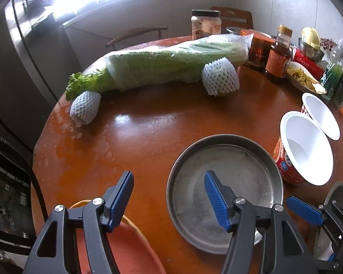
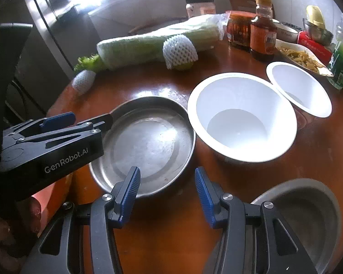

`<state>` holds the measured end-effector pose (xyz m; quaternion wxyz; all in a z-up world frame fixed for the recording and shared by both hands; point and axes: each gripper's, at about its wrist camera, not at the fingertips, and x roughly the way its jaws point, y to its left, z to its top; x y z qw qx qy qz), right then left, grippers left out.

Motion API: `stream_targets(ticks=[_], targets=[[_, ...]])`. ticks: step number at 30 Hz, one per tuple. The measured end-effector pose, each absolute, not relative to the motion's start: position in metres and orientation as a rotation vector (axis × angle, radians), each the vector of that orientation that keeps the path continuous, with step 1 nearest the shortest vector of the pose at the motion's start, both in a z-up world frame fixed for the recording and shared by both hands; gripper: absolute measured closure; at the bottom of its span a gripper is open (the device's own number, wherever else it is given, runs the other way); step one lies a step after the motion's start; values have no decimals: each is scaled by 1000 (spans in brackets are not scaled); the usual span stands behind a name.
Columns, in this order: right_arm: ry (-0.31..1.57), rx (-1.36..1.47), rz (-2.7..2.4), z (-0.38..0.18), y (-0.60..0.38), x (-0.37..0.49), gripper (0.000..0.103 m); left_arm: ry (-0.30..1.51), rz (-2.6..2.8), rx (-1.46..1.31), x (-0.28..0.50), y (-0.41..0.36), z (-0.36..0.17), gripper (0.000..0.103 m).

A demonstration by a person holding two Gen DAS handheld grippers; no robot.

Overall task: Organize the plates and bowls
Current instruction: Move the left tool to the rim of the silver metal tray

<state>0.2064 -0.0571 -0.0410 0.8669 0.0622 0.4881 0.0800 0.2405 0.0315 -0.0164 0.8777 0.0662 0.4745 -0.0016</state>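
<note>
A round steel plate [image 1: 226, 189] [image 2: 148, 146] lies on the brown round table [image 1: 137, 137]. My left gripper [image 1: 169, 196] [image 2: 92, 116] is open and straddles the plate's left rim, one finger over the plate and one outside it. At the plate's near edge my right gripper [image 2: 168, 194] is open, with nothing between its pads. Two white paper bowls [image 2: 240, 116] [image 2: 299, 89] stand to the right of the plate. A steel bowl [image 2: 308, 210] sits near the right gripper. An orange plate [image 1: 130, 246] lies under the left gripper.
A bagged green vegetable [image 1: 162, 66] and two foam-netted fruits [image 1: 219, 77] [image 1: 85, 107] lie across the far side. Jars, a sauce bottle [image 1: 277, 54] and a snack bag [image 1: 304, 80] crowd the back right. Chairs stand beyond the table's edge.
</note>
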Motion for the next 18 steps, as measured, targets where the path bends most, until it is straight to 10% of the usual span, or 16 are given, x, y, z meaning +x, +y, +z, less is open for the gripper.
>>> stream_targets(ticks=[11, 18], targets=[[1057, 61, 148, -51, -47, 221, 56, 1060, -24, 150, 254, 29, -37, 42], [1036, 48, 156, -52, -50, 220, 71, 1098, -63, 159, 253, 23, -44, 64]])
